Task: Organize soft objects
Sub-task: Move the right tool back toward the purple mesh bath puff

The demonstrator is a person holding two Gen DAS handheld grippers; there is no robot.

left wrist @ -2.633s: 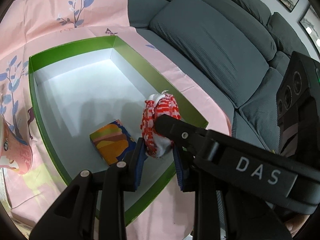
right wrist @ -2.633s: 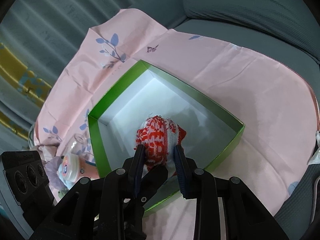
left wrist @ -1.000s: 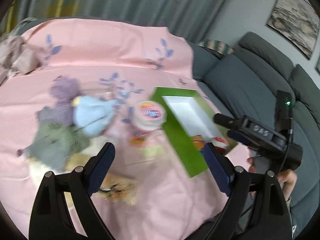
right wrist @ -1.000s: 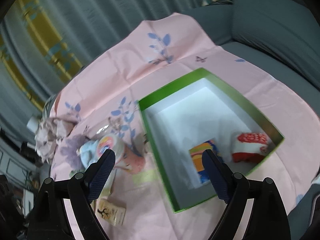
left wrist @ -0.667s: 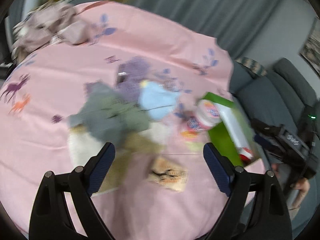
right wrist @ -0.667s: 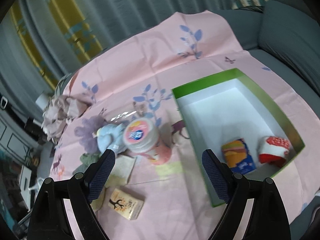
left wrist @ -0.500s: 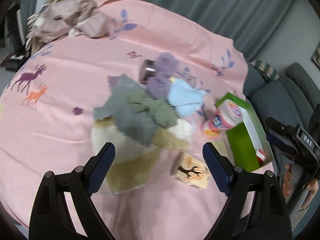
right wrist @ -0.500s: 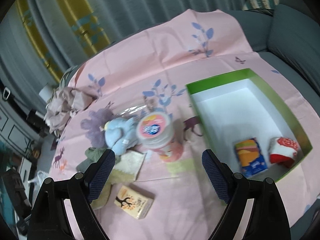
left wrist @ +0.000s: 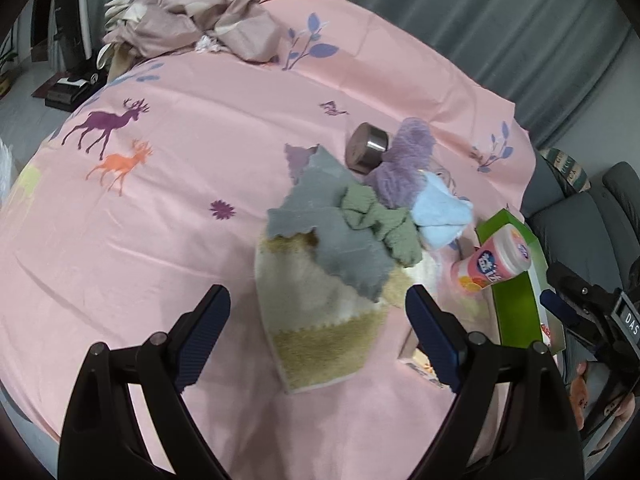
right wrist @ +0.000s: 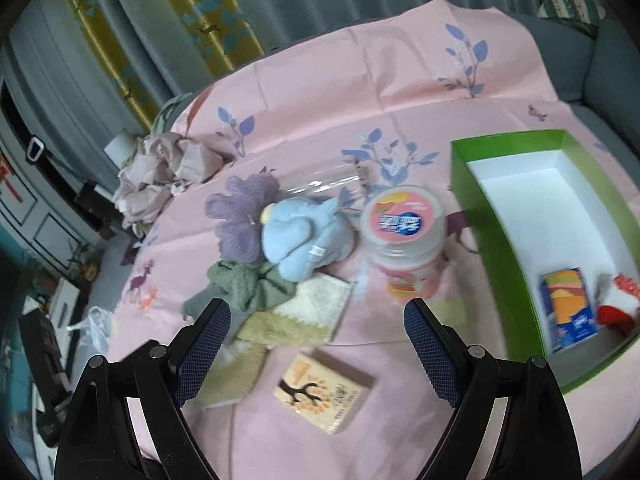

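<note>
A heap of soft things lies on the pink cloth: a beige and cream towel point(left wrist: 320, 312), a grey cloth point(left wrist: 332, 232), a green cloth point(left wrist: 380, 220), a light blue plush point(left wrist: 440, 216) point(right wrist: 304, 236) and a purple plush point(left wrist: 404, 164) point(right wrist: 244, 216). The green box point(right wrist: 516, 248) at the right holds a red and white soft item point(right wrist: 620, 300) and a colourful tissue pack point(right wrist: 568, 308). My left gripper point(left wrist: 316, 336) is open and empty above the towel. My right gripper point(right wrist: 316, 344) is open and empty above the cloth, left of the box.
A pink jar point(right wrist: 404, 236) lies between heap and box. A small box with a tree print point(right wrist: 324, 392) lies near the front. A metal cylinder point(left wrist: 368, 148) sits by the purple plush. Crumpled beige fabric point(left wrist: 192, 20) lies far back. A grey sofa point(left wrist: 580, 216) is right.
Both grippers let go of the red and white item in the box, opened wide and pulled back and up. The left one swung left over the heap of cloths.
</note>
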